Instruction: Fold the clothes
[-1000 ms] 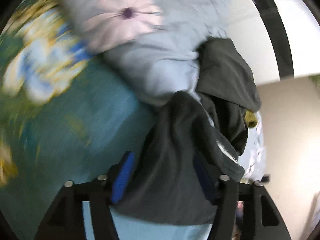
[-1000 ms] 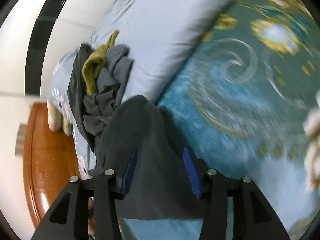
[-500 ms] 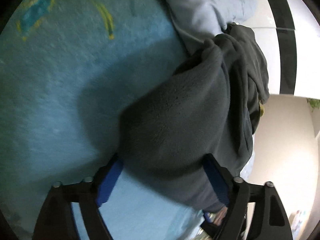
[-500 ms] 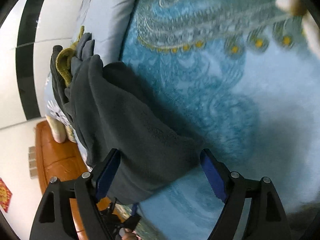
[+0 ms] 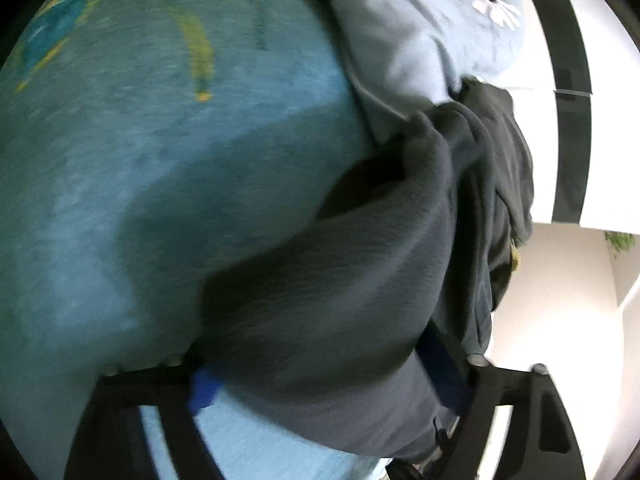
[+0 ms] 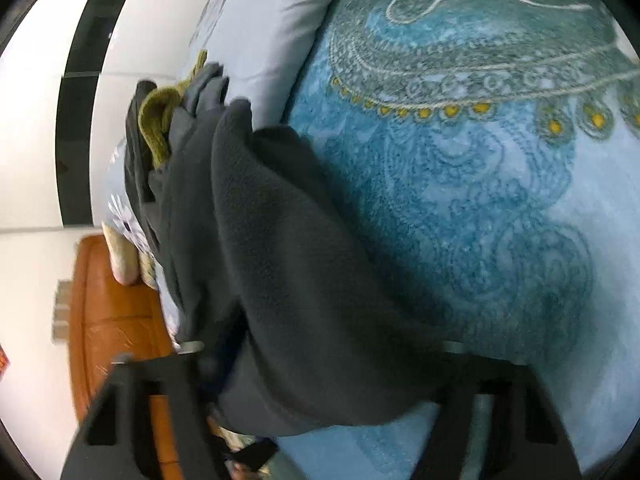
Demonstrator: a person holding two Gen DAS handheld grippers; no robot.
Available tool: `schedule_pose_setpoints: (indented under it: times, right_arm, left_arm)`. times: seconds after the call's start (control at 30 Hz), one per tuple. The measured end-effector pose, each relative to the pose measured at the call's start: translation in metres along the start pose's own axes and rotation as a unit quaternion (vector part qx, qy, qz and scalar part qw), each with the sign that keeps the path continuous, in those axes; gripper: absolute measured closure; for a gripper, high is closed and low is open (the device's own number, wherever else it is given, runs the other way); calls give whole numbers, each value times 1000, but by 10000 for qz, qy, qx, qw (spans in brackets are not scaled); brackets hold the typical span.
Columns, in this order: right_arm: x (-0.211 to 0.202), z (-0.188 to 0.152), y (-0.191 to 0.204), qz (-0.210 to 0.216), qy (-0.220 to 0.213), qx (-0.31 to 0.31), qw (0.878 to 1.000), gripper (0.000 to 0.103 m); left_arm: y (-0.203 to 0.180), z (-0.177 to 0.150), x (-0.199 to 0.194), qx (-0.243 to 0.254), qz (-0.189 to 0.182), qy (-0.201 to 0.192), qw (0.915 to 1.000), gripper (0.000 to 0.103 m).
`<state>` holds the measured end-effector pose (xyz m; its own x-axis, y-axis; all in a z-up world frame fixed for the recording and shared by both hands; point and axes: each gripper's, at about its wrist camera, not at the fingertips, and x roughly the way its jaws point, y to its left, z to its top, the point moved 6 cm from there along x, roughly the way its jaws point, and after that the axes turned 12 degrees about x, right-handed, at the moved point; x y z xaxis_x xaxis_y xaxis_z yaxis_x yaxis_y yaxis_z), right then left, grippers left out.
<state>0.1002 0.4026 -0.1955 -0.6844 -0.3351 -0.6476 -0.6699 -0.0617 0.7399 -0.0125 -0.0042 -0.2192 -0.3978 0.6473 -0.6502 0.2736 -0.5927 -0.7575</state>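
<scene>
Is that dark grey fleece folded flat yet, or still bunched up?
Bunched up: the dark grey fleece humps in thick rolls on the blue blanket, not flat.

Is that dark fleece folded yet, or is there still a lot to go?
Partly. The dark grey fleece lies doubled over in a thick fold on the blue patterned blanket. Both the left gripper and the right gripper have that bulky fold between their fingers, and their jaws have just been closing. Still left: a heap of grey and olive clothes by the pillow, unfolded.
</scene>
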Motion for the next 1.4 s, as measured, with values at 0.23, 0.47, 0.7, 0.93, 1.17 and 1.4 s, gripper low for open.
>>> schedule_pose_setpoints:
  times: [0.23, 0.47, 0.7, 0.93, 1.17, 1.4]
  right_arm:
    - [-16, -10, 20, -117, 72, -271, 9995, 62]
    - [-52, -25, 20, 35, 242, -299, 9993, 68]
    - [-79, -42, -15, -372, 566, -88, 9977, 67]
    - [-67, -30, -7, -939, 362, -487, 9937, 56]
    - [-85, 16, 9, -1145, -205, -954, 9886, 44]
    - [-38, 26, 23, -1255, 90, -1113, 9858, 45]
  left_arm:
    - [-19, 0, -15, 262, 572, 124, 9979, 60]
    - [-29, -33, -50, 791, 714, 565, 9927, 65]
    - [10, -66, -56, 777, 651, 942, 9904, 64]
    - [17, -63, -55, 723, 460, 1247, 9885, 47]
    - [-5, -25, -82, 2080, 1143, 788, 9682, 35]
    - [-5, -2, -55, 2268, 1057, 835, 9646, 35]
